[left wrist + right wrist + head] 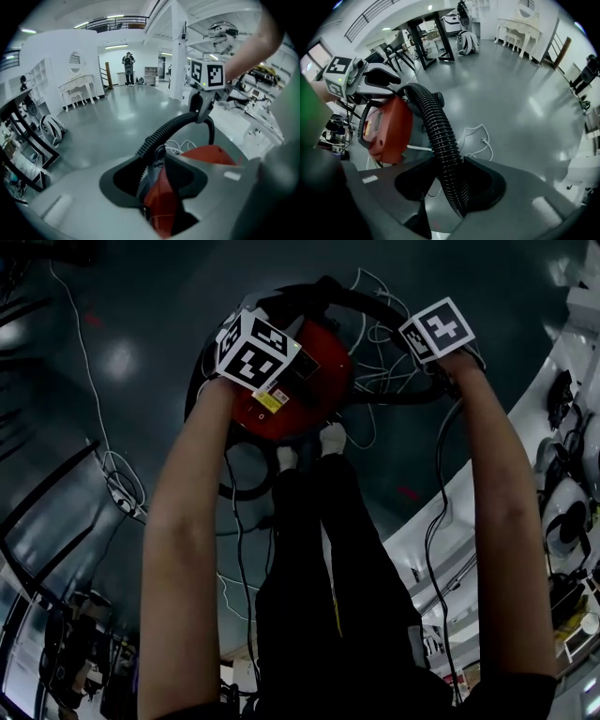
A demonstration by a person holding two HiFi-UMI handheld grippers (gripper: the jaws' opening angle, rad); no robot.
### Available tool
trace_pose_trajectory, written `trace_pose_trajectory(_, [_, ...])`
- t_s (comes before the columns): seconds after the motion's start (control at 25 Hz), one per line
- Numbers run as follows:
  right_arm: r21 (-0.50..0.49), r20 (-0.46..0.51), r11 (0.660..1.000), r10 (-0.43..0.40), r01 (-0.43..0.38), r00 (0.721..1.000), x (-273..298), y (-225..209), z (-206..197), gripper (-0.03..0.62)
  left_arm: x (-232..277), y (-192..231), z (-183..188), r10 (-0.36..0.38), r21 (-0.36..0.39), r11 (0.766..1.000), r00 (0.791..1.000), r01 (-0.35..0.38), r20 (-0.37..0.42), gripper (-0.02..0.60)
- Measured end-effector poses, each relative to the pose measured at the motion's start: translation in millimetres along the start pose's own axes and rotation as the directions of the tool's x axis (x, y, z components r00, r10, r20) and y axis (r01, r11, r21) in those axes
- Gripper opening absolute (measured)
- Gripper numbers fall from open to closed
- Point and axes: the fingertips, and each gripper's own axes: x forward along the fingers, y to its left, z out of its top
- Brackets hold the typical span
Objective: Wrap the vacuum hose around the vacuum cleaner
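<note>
The red vacuum cleaner (300, 395) stands on the grey floor just beyond my feet. Its black ribbed hose (356, 296) arcs over the top and down the right side. My left gripper (255, 351) is at the vacuum's upper left; in the left gripper view its jaws (154, 176) are shut on the hose (173, 124) where it meets the red body (211, 154). My right gripper (436, 329) points straight down to the right of the vacuum. In the right gripper view it (450, 187) is shut on the hose (438, 136) further along, beside the vacuum (389, 126).
A white cable (480, 140) lies loose on the floor by the vacuum, and a black cable loop (246, 491) lies near my feet. A white bench (487, 512) with gear runs along the right. Black racks (426, 42) and a person (128, 68) stand far off.
</note>
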Motion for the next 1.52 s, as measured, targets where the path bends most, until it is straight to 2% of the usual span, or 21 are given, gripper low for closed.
trace_pose_trajectory(0.08, [0.039,-0.015,0.999,0.030,-0.029,0.999,-2.4,1.5,-14.0,0.187,-0.5,-5.9,1.9,-0.003,0.018,1.000,1.000,0.003,-0.009,0.166])
trace_pose_trajectory(0.48, [0.201,-0.078,0.977,0.092,-0.075,0.993,15.7,19.8,-55.8,0.187,-5.2,-21.1,16.9,0.006,0.000,1.000,1.000,-0.006,0.012,0.187])
trace_pose_trajectory(0.68, [0.325,-0.097,0.940,0.139,-0.101,0.986,26.6,32.4,-99.8,0.189,-16.1,-15.2,9.1,0.032,-0.040,0.999,0.999,-0.031,0.013,0.190])
trace_pose_trajectory(0.84, [0.388,-0.141,0.908,0.225,-0.155,0.964,43.0,68.5,-143.5,0.190,-20.2,-18.7,1.4,0.043,-0.062,0.997,0.999,-0.043,0.009,0.190])
trace_pose_trajectory(0.92, [0.385,-0.152,0.904,0.259,-0.184,0.954,47.8,87.6,-149.4,0.190,-20.5,-23.5,4.1,0.043,-0.057,0.997,0.999,-0.042,0.014,0.192])
trace_pose_trajectory(1.0, [0.337,-0.163,0.924,0.244,-0.179,0.956,49.6,96.9,-148.6,0.186,-18.8,-29.4,9.3,0.044,-0.047,0.998,0.999,-0.043,0.023,0.193])
trace_pose_trajectory(1.08, [0.287,-0.158,0.945,0.209,-0.158,0.965,48.6,95.5,-147.4,0.183,-14.1,-33.5,14.7,0.051,-0.036,0.998,0.998,-0.049,0.032,0.199])
trace_pose_trajectory(1.24, [0.268,-0.113,0.951,0.188,-0.152,0.976,39.0,79.4,-144.8,0.184,0.2,-27.8,19.2,0.069,0.002,0.998,0.997,-0.069,0.021,0.209])
trace_pose_trajectory(1.36, [0.234,-0.103,0.961,0.177,-0.149,0.979,34.2,68.9,-141.8,0.184,11.4,-19.4,18.9,0.035,0.016,0.999,0.999,-0.034,-0.038,0.207])
trace_pose_trajectory(1.44, [0.217,-0.100,0.964,0.176,-0.151,0.979,33.8,68.1,-142.1,0.184,14.3,-16.4,29.7,0.012,0.027,1.000,0.999,-0.011,-0.032,0.220])
trace_pose_trajectory(1.52, [0.204,-0.091,0.967,0.175,-0.153,0.980,34.4,69.0,-142.1,0.184,20.1,-25.7,38.6,-0.061,0.081,0.995,0.996,0.066,-0.067,0.221])
